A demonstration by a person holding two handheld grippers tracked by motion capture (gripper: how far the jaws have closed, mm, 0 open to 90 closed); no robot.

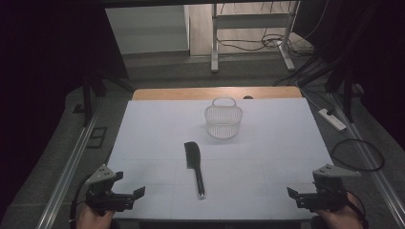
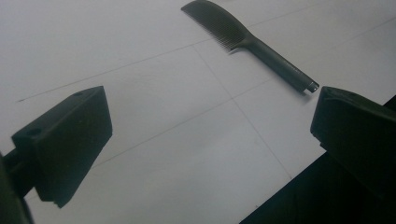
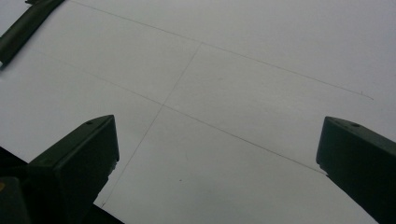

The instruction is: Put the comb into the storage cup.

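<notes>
Both grippers idle at near bench (image 1: 143, 124) corners, left gripper (image 1: 128, 197) & right gripper (image 1: 300, 197), fingers wide apart, holding nothing. Comb (image 1: 194, 164) lies flat mid-bench, just before the basket (image 1: 223, 119). Risk: thin, flat comb; fingers may skid off or push it.

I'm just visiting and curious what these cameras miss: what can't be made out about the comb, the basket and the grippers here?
- Comb: in the right gripper view the top left corner cuts it off, leaving part of the handle.
- Basket: in the high view, too small and dim to tell whether anything lies inside.
- Left gripper and right gripper: the bottom edge of the high view crops the hands holding them.
</notes>
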